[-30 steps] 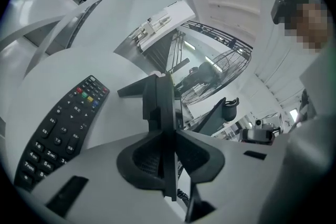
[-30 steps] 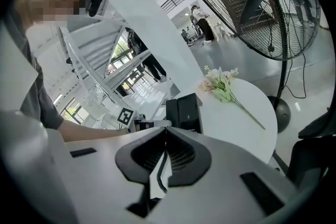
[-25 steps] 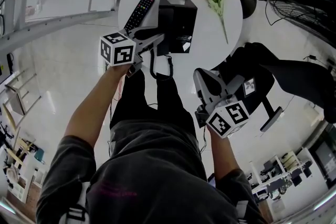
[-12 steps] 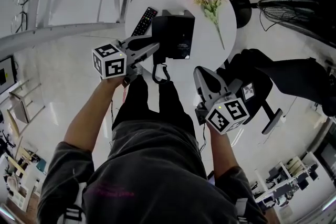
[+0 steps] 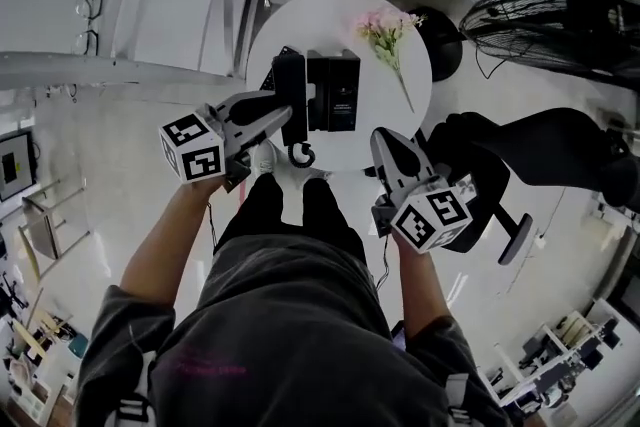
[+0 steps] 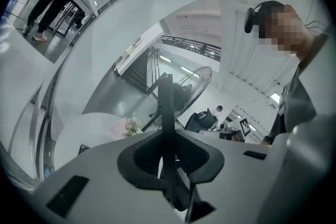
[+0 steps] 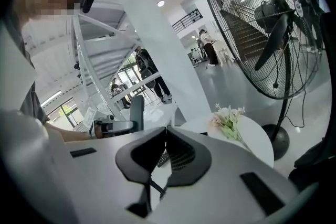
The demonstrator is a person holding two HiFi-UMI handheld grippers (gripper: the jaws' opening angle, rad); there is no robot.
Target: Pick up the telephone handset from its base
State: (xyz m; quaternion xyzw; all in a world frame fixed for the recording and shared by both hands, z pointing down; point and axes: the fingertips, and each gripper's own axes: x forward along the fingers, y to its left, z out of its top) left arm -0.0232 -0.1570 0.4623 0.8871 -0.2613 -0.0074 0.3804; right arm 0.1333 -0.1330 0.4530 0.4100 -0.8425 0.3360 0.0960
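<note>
The black telephone handset (image 5: 290, 95) is clamped in my left gripper (image 5: 277, 112) and hangs in the air left of the black base (image 5: 334, 92), which stands on the round white table (image 5: 400, 120). Its coiled cord (image 5: 300, 152) dangles below it. In the left gripper view the handset (image 6: 167, 113) shows edge-on as a thin dark bar between the jaws. My right gripper (image 5: 385, 143) hovers off the table's near right edge, shut and holding nothing. From the right gripper view (image 7: 166, 128) I see the handset (image 7: 137, 110) upright at the left.
Pink flowers (image 5: 385, 33) lie on the table's right side, and also show as flowers (image 7: 228, 119) in the right gripper view. A large floor fan (image 5: 530, 10) stands at the right, a dark chair (image 5: 520, 150) below it. A white staircase (image 5: 150, 5) fills the left. People stand in the background.
My left gripper has risen with the handset, lifting it off the base, and the cord now hangs beneath it. The right gripper has also risen a little, still shut.
</note>
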